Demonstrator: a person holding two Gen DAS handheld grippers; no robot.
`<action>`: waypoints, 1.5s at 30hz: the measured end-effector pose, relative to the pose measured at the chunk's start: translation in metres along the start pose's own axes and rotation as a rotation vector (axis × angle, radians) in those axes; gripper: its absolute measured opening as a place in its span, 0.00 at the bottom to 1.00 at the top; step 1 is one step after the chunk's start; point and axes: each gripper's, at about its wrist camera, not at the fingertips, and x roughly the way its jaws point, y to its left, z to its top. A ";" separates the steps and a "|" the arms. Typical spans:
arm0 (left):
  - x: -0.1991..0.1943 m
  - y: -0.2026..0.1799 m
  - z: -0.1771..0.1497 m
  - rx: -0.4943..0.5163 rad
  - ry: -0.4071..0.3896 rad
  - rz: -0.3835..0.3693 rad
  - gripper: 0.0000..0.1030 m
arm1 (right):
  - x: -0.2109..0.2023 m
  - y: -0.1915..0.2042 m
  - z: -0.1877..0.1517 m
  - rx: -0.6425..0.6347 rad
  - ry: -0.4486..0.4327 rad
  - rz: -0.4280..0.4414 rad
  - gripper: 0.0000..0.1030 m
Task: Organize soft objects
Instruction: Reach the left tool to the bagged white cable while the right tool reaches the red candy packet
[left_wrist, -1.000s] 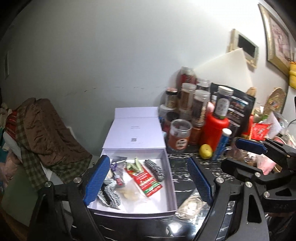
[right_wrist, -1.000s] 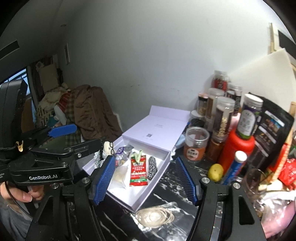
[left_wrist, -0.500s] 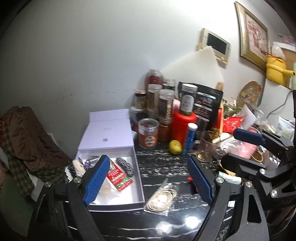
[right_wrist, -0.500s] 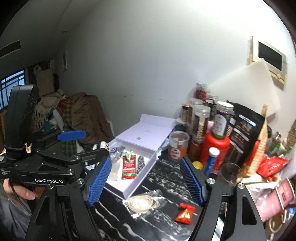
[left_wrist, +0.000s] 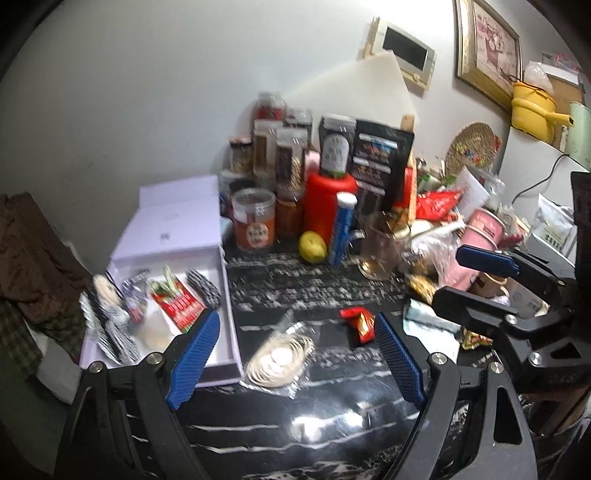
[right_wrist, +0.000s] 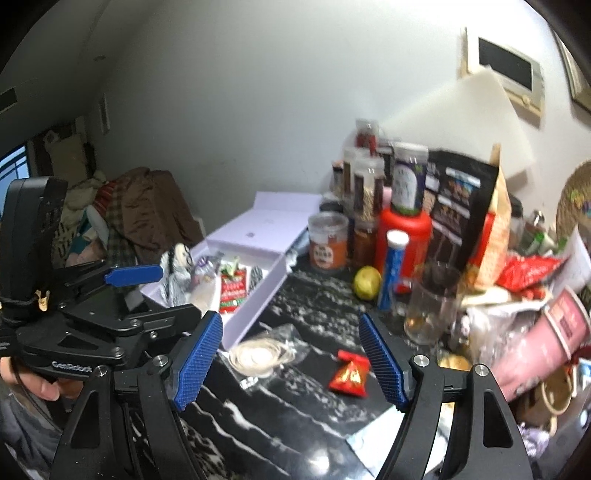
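Observation:
An open lavender box (left_wrist: 218, 363) (right_wrist: 258, 310) sits at the left of the black marble counter. It holds a red packet (left_wrist: 179, 304) (right_wrist: 232, 291), striped soft pieces (left_wrist: 110, 328) and a black-and-white pouch (left_wrist: 203, 288). A clear bag of pale bands (left_wrist: 279, 356) (right_wrist: 258, 354) and a small red packet (left_wrist: 360, 321) (right_wrist: 349, 374) lie on the counter. My left gripper (left_wrist: 295, 363) (right_wrist: 135, 275) is open and empty above the clear bag. My right gripper (right_wrist: 291, 362) (left_wrist: 487, 258) is open and empty above both counter items.
Jars (left_wrist: 255, 221), a red container (left_wrist: 327, 199), a blue tube (left_wrist: 341, 229), a lemon (left_wrist: 312, 247) and a glass mug (left_wrist: 380, 247) crowd the back. Bags and a pink cup (left_wrist: 480, 232) clutter the right. Brown clothing (left_wrist: 33, 258) lies left of the counter.
Both grippers have swung right and pulled back from the box. The clear bag and the small red packet have come into view. Both grippers stay open.

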 end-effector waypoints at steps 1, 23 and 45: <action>0.003 -0.001 -0.003 -0.003 0.011 -0.006 0.84 | 0.004 -0.003 -0.005 0.006 0.014 -0.002 0.75; 0.104 0.000 -0.036 0.014 0.200 -0.055 0.84 | 0.077 -0.056 -0.066 0.093 0.198 -0.058 0.75; 0.169 -0.006 -0.046 0.090 0.348 -0.035 0.75 | 0.147 -0.080 -0.062 0.067 0.309 -0.017 0.71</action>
